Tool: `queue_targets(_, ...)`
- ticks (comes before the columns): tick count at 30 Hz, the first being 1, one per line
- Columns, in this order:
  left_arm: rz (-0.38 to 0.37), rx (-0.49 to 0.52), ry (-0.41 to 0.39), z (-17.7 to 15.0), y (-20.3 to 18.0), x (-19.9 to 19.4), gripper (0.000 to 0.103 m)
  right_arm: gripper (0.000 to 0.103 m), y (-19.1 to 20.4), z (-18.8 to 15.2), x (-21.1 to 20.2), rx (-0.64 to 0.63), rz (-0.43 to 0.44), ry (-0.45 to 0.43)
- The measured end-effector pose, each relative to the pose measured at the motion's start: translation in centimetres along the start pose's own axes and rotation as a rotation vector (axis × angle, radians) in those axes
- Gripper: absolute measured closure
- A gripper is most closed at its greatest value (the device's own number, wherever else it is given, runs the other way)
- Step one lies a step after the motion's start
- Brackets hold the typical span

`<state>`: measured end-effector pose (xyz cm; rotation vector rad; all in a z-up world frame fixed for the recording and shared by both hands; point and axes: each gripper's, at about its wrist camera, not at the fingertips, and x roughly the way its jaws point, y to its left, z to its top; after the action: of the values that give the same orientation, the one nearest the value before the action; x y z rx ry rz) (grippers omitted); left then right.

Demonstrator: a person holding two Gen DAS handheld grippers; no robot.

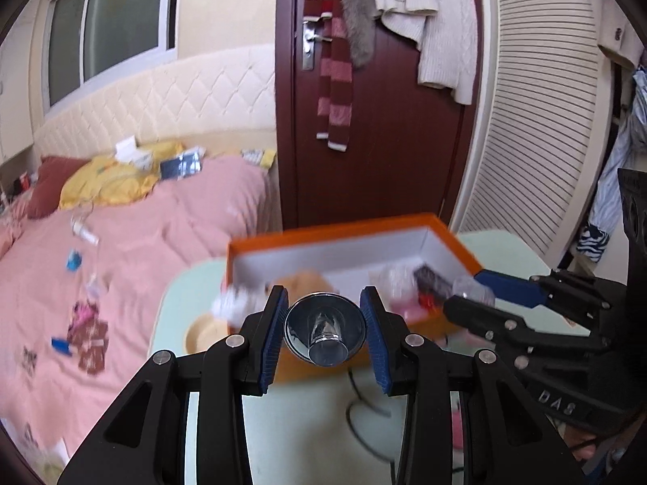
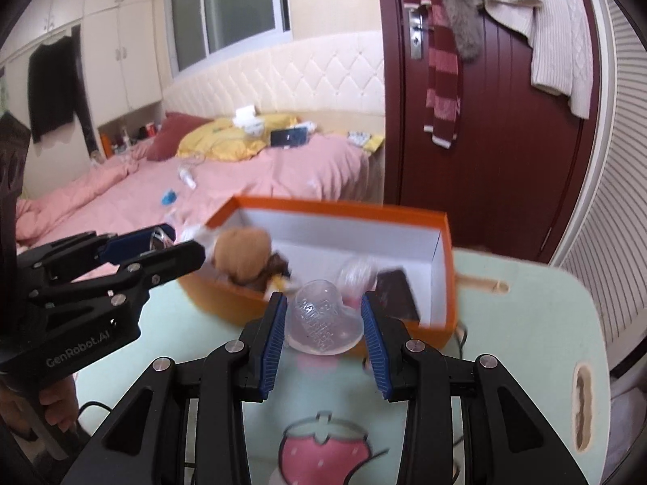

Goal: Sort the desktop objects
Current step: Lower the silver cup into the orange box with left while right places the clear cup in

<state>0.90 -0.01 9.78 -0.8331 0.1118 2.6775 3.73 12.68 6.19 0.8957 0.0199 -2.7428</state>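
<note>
My left gripper (image 1: 324,331) is shut on a shiny metal funnel-shaped piece (image 1: 324,328) and holds it above the near edge of the orange box (image 1: 323,232). My right gripper (image 2: 324,323) is shut on a clear heart-shaped plastic piece (image 2: 323,323) just in front of the orange box (image 2: 352,210). The box holds a brown plush toy (image 2: 242,252), a dark flat item (image 2: 398,293) and a clear plastic piece (image 2: 358,270). The right gripper (image 1: 471,289) shows at right in the left wrist view, and the left gripper (image 2: 178,242) shows at left in the right wrist view.
The box stands on a pale green table (image 2: 525,323) with a strawberry print (image 2: 323,452). A black cable (image 1: 364,424) lies on the table. A pink bed (image 1: 141,242) with scattered items lies to the left. A dark red door (image 1: 384,141) stands behind.
</note>
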Motion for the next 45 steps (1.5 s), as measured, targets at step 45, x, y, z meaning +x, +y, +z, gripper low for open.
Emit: queue_targets(45, -0.030, -0.068, 0.189, 2.1, 1.9, 11.5, 0.065, 0.066, -3.6, 3.2, 10.5, 0.077, 0.025, 0.120)
